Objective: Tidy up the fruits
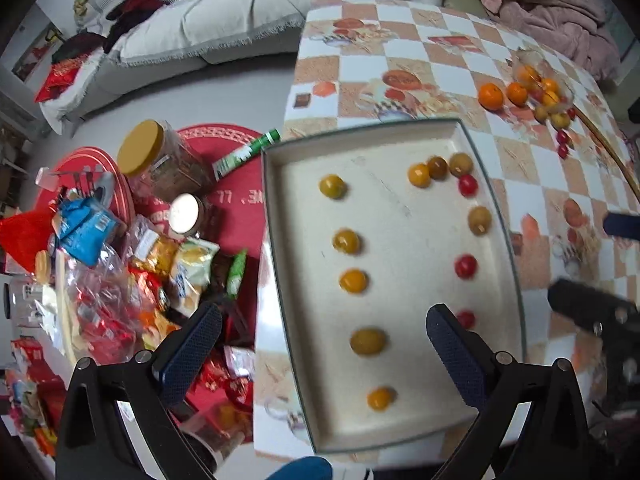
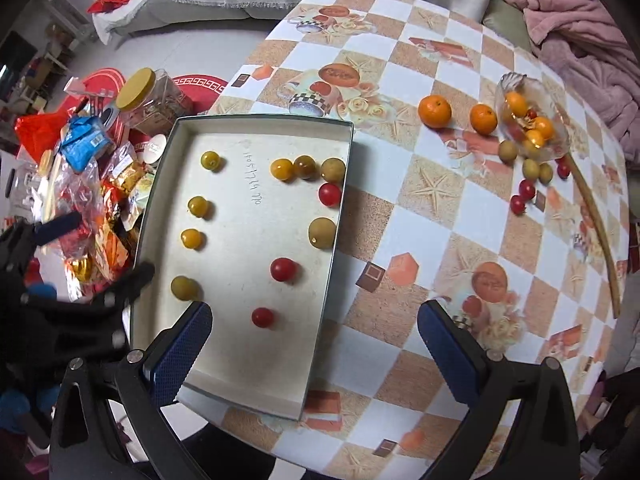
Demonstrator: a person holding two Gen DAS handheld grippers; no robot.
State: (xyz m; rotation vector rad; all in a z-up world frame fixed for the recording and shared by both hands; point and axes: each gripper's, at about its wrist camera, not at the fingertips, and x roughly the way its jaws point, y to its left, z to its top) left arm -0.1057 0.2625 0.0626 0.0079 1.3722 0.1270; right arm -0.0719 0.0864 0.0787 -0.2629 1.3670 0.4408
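A shallow white tray (image 1: 304, 240) (image 2: 224, 364) lies at the table's near left edge. A column of yellow fruits (image 2: 197, 206) runs down its left side, and red tomatoes (image 2: 283, 269) and green-yellow fruits (image 2: 322, 232) down its right. Two oranges (image 2: 435, 111) (image 1: 491, 96) sit beside a tipped glass bowl (image 2: 532, 120) (image 1: 538, 80) spilling small fruits at the far right. My left gripper (image 1: 320, 356) is open and empty above the tray's near end. My right gripper (image 2: 316, 344) is open and empty over the tray's right rim.
A checkered tablecloth (image 2: 440, 220) covers the table. A long wooden stick (image 2: 598, 224) lies at the right. Left of the table, lower down, are jars (image 1: 160, 156), snack packets (image 1: 132, 272) and a red mat. A sofa (image 1: 224, 20) and pink blanket (image 2: 580, 28) lie beyond.
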